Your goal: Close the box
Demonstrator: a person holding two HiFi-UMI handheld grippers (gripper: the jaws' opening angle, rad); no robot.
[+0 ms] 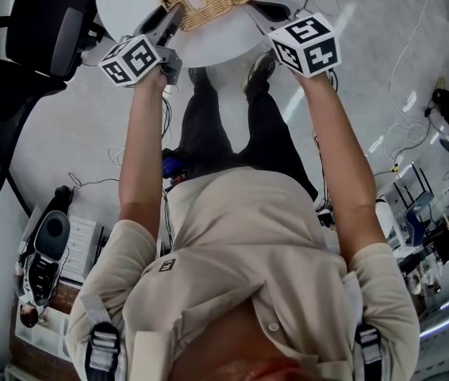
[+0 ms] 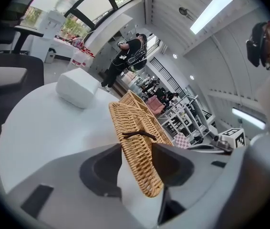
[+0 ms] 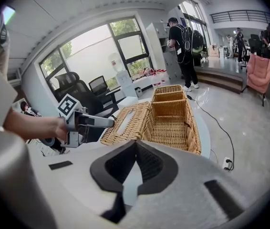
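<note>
The wicker box [image 3: 173,123] sits open on the round white worktop [image 2: 44,128], its hinged lid [image 2: 137,128] folded out toward the person's left. The left gripper [image 1: 170,18] has the lid's free edge between parted jaws, not yet clamped. The right gripper [image 3: 136,144] is closed on nothing, just short of the box. The weave looks light, stiff and easy to grip at that rim. There is open room above for swinging the lid over, but the worktop's edge is near.

Box [image 3: 171,120] tan woven wicker; table [image 2: 44,132] white; marker cubes [image 1: 308,44] black-white squares
</note>
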